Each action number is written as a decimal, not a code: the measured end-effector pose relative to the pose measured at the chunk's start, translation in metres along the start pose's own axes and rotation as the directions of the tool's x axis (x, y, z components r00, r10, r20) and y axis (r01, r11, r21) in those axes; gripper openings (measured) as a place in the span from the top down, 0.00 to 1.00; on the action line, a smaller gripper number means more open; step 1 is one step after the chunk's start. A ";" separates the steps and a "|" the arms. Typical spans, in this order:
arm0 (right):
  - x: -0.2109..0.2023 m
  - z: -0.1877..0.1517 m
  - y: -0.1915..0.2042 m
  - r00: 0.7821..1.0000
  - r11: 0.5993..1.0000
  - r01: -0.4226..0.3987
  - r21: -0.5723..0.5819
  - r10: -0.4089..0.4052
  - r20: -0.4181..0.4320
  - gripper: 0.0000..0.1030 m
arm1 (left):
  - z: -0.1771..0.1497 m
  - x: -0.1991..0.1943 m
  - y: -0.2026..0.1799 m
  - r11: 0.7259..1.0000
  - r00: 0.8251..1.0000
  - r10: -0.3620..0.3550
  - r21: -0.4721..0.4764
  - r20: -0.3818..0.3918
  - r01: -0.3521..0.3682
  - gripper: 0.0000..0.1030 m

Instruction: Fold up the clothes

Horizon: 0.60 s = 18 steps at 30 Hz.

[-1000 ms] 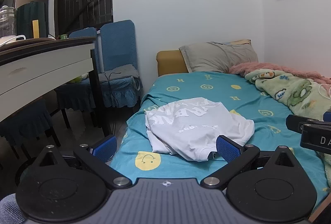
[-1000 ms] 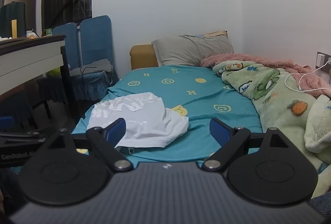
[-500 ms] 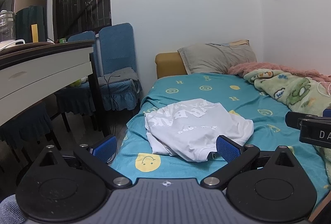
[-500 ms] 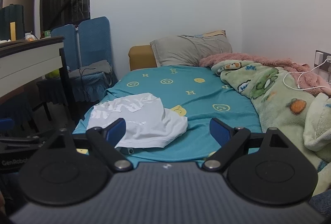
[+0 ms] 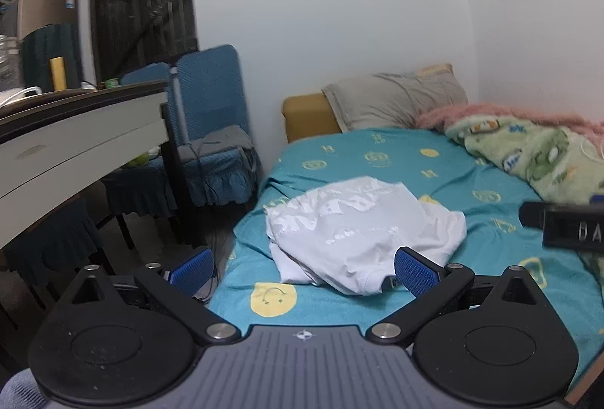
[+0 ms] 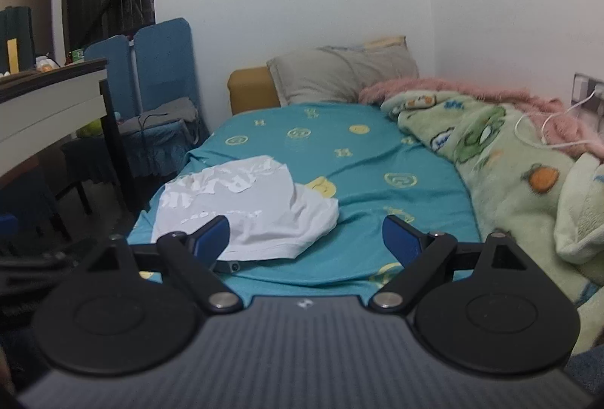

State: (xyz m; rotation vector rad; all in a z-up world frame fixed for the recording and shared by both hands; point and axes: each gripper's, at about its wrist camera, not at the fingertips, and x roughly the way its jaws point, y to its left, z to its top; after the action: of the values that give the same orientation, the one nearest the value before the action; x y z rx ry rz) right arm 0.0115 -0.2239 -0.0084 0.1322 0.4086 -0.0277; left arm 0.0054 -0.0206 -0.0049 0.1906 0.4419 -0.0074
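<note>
Left wrist view only: right gripper's black body at the right edge, over the teal bed sheet (image 5: 377,160). Right wrist view only: white cable (image 6: 543,133) on the green blanket (image 6: 490,160).

White T-shirt (image 5: 362,231) lies crumpled near the bed's foot, left side.

Left gripper (image 5: 304,267) and right gripper (image 6: 305,239): fingers wide apart, empty, level, short of the shirt.

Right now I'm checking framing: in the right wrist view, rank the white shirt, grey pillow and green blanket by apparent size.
1. green blanket, though it lies nearest the camera, which inflates it.
2. white shirt.
3. grey pillow; it looks close to the shirt and sits farther back, so that order is unsure.
</note>
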 end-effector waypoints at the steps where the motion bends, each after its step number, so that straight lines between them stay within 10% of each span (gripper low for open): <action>1: 0.002 0.007 -0.003 1.000 1.000 -0.006 0.011 0.006 -0.002 0.13 | 0.002 0.007 -0.002 1.000 0.999 -0.027 0.014 -0.030 0.027 0.00; 7: 0.030 0.069 -0.021 0.998 0.997 -0.010 0.073 0.005 0.069 0.13 | 0.021 0.073 -0.006 0.973 0.953 -0.228 -0.062 -0.200 0.220 0.03; 18: 0.141 0.069 -0.063 0.998 0.974 -0.027 0.224 0.037 -0.042 0.13 | -0.007 0.201 -0.068 0.964 0.947 -0.052 0.233 -0.316 0.131 0.14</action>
State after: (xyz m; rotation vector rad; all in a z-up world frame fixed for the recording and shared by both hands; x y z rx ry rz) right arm 0.1648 -0.2961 -0.0096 0.3618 0.4487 -0.0386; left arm 0.1807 -0.0796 -0.1088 0.4249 0.7626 -0.1283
